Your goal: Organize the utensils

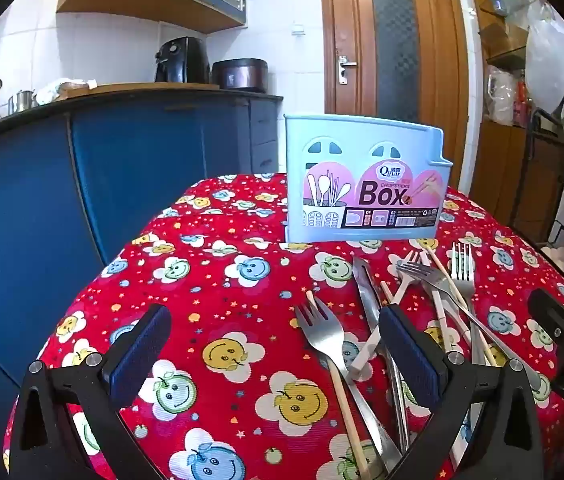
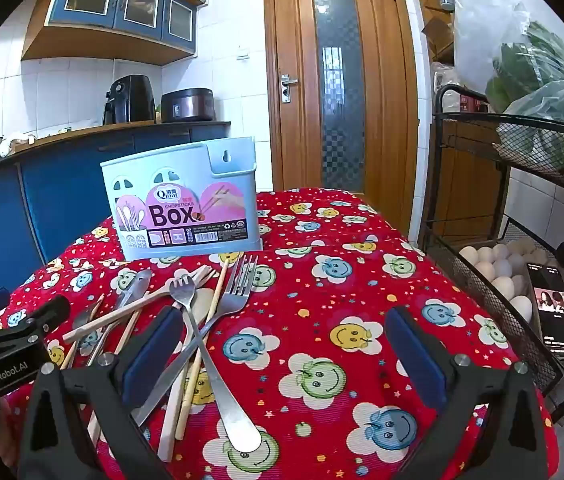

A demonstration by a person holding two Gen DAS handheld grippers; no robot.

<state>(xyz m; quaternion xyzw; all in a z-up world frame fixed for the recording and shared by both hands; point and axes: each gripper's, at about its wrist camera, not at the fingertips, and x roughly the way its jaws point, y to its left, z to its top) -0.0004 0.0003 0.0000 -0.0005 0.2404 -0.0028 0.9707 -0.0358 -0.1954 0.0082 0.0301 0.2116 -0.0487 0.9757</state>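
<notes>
A light blue chopsticks box (image 1: 366,184) (image 2: 186,204) stands upright at the far side of the table. In front of it lies a loose heap of utensils (image 1: 414,312) (image 2: 170,320): metal forks, a knife, wooden chopsticks and pale-handled cutlery, crossing one another. My left gripper (image 1: 274,344) is open above the cloth, with the heap at its right finger (image 1: 410,356) and nothing between its fingers. My right gripper (image 2: 282,344) is open too, the heap lying at its left finger (image 2: 154,352). In each view the other gripper shows at the edge.
The table carries a red cloth (image 1: 222,280) (image 2: 342,288) with smiling apple prints. Blue cabinets (image 1: 82,184) stand to the left, a wooden door (image 2: 342,80) behind. A black wire rack (image 2: 502,240) with eggs and a phone (image 2: 554,312) stands at the right.
</notes>
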